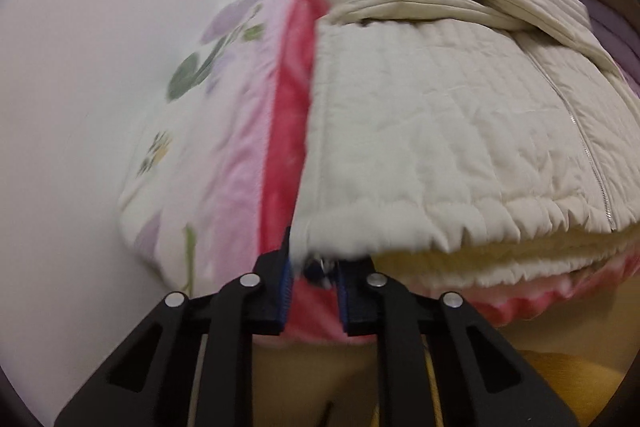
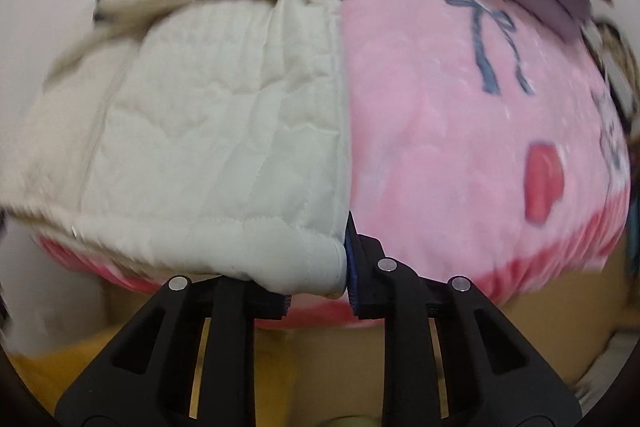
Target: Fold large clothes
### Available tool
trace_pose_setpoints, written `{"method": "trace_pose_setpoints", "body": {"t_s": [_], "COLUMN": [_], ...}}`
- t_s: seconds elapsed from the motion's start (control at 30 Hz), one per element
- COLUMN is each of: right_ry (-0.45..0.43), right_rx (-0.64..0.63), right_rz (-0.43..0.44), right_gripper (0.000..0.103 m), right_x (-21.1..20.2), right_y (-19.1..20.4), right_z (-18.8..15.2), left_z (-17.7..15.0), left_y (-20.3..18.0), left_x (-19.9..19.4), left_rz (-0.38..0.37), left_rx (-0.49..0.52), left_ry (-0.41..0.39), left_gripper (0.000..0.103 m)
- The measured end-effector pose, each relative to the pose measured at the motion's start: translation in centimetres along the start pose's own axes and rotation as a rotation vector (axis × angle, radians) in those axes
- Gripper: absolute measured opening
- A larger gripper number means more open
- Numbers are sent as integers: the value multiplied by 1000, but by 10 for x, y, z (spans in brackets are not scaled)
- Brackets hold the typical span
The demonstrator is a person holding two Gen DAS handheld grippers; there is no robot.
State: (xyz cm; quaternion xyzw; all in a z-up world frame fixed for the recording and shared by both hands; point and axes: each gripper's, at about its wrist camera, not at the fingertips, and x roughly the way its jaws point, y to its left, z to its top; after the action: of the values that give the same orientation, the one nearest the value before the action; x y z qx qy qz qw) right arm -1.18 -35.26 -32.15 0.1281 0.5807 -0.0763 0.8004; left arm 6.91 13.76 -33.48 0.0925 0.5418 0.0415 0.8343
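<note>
Left gripper (image 1: 314, 277) is clamped on the hem corner of the cream quilted jacket (image 1: 420, 131); right gripper (image 2: 318, 281) is clamped on the opposite hem corner (image 2: 320, 267). Jacket lies front-up on a pink fleece blanket (image 2: 440, 131), sleeves folded across the chest. Judgement: bottom-up fold starting. Best done by lifting both corners level, keeping the hem taut between the grippers, and carrying it straight towards the collar. Long axis runs away from both cameras, parallel to the zipper (image 1: 588, 147); hem near, collar end far.
</note>
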Motion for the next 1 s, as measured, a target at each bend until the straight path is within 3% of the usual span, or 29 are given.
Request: {"method": "trace_pose_setpoints", "body": {"t_s": [0.13,0.27,0.47,0.77,0.9,1.0], "right_ry": [-82,-242,-365,-365,-399,-399], "right_rx": [-22,-52,-167,-94,-67,-105], "right_rz": [-9,8,-41,-109,-96,-110], "right_gripper": [19,19,19,20,20,20], "right_x": [-38,-85,-118,-71,-39,-12], "right_y": [8,6,30,59,63,69], "right_z": [36,88,169,275,319,345], "left_z": [26,73,151,275,325,353], "left_y": [6,16,25,17,4,-3], "left_x": [-42,-78,-93,-23,11,26], "left_rz": [47,87,95,49,91,188], "left_rx": [-65,-142,-133,-114,-128,-175], "left_ry": [-70,-205,-334,-294,-319,-369], "left_gripper": [15,14,14,14,14,6]}}
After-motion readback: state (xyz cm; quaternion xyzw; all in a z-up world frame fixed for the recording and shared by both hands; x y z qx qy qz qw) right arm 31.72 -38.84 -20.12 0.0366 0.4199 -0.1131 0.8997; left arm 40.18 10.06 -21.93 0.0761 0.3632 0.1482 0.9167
